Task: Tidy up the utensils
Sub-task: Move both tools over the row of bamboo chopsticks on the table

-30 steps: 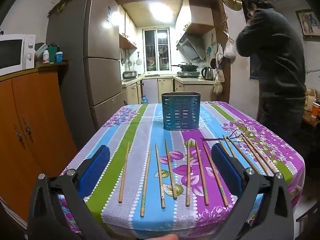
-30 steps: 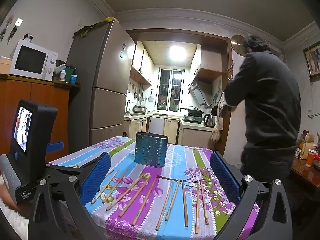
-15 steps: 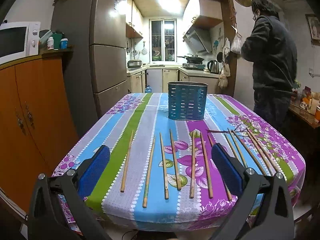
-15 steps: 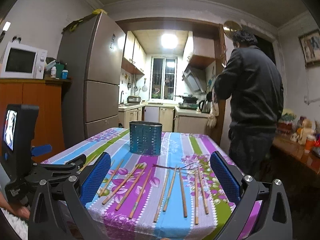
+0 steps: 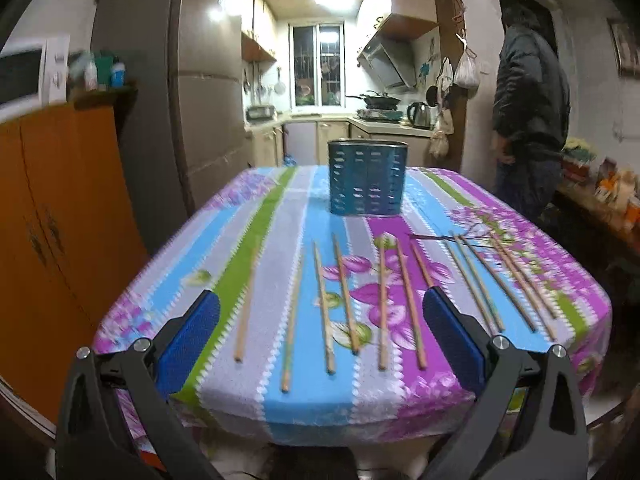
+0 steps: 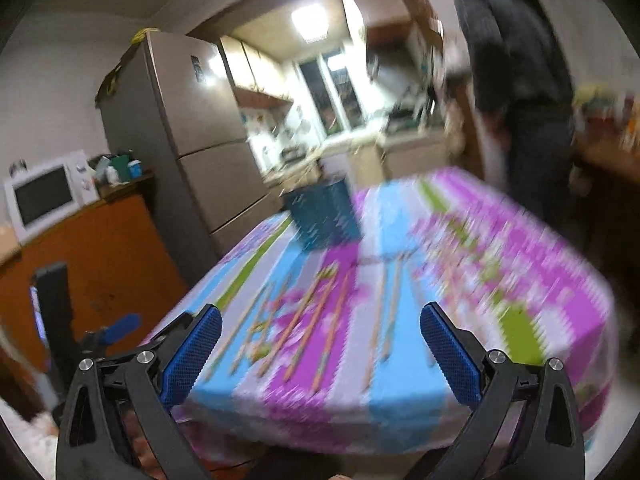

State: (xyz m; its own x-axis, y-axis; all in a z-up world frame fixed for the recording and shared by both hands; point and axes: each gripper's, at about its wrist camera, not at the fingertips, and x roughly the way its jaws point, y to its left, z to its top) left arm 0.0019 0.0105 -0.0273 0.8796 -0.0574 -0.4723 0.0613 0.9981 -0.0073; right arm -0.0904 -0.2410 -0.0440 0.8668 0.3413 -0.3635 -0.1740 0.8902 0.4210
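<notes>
So far nothing of the sorting is done, as I judge it. Nearest to me, my left tongs (image 5: 320, 336) stand spread wide and empty above the near edge of the tabletop (image 5: 400, 412), and my right tongs (image 6: 320, 344) are likewise wide apart with nothing between their blue pads (image 6: 192, 354), hovering off the near edge; that view is badly smeared, so I read little detail from it. Just beyond the left tongs the chopsticks (image 5: 344, 300) lie flat on the striped floral cloth, a row of them roughly parallel and pointing away from me, with a further looser bunch fanned out to the right, a few crossing near their far ends. None is lifted or gripped. Farther back, well apart from the sticks, the blue slotted holder (image 5: 367, 178) stands upright near the middle of the far half of the tabletop; nothing shows above its rim. Every stick I can see is left to be picked up and dropped into it. Beyond the tabletop a person (image 5: 528, 120) in dark clothes stands by the kitchen doorway.
</notes>
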